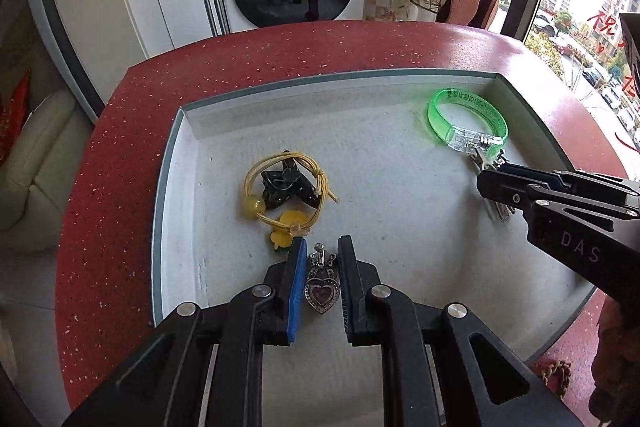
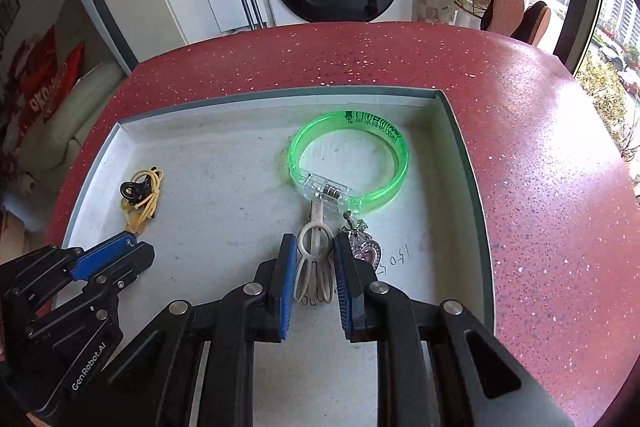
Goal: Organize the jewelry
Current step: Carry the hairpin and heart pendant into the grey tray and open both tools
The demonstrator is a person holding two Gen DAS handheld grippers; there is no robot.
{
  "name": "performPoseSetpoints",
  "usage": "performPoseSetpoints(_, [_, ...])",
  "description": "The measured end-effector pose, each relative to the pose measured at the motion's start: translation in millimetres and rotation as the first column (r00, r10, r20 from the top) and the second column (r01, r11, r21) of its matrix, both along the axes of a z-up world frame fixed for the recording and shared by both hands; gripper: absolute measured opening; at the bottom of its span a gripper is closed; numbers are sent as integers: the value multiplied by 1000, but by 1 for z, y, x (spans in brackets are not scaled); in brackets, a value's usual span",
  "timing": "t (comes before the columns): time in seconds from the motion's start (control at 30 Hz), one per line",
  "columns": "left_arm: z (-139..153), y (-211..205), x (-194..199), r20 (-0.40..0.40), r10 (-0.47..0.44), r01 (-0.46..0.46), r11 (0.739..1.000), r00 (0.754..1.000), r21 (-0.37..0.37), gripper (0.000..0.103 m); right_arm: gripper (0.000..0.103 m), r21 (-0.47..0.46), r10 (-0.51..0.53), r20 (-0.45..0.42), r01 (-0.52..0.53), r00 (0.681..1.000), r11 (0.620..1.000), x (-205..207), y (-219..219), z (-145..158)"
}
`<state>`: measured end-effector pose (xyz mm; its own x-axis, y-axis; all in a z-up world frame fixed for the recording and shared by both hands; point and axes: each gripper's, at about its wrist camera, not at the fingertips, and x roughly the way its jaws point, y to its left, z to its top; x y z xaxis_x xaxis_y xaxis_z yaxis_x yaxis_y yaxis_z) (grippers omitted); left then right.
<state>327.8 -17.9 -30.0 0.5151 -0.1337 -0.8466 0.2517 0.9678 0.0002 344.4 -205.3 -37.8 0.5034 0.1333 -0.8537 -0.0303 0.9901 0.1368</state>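
A shallow grey tray (image 1: 176,155) lies on a red table. My left gripper (image 1: 319,247) closes around a silver heart pendant (image 1: 322,291) with a pink stone, its blue pads at both sides. My right gripper (image 2: 315,243) closes around a white looped hair clip (image 2: 316,259) just below a green translucent bangle (image 2: 394,155). A second heart pendant (image 2: 366,247) lies against the right finger's outer side. The right gripper also shows in the left wrist view (image 1: 486,183), beside the bangle (image 1: 468,115). A yellow hair tie tangled with a black clip (image 1: 280,183) lies left of centre.
The tray wall (image 2: 460,147) rises on all sides. The red speckled table (image 2: 540,187) surrounds it, with its edge near on the left. A brown braided item (image 1: 556,375) lies on the table at the tray's near right corner. A washing machine stands behind.
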Motion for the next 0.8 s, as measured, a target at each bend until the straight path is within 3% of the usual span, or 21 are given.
performPoseSetpoints(0.07, [0,-3,2,5,-1,0,1000,1000,10,34,22,-7,0,0,0,1000,1000,-3,4,1])
performPoseSetpoints(0.2, [1,-5,1,15,0,0,1000,1000,25,34,39,25,5,1,-5,1000,1000,-5,4,3])
performPoseSetpoints(0.33, [1,-3,-2,19,8,-8,1000,1000,15,34,46,62,-11,21,10,1000,998,-13,0,10])
performPoseSetpoints(0.8, [12,6,-11,60,44,-44,999,997,3,34,48,121,-62,57,55,996,991,-44,-13,26])
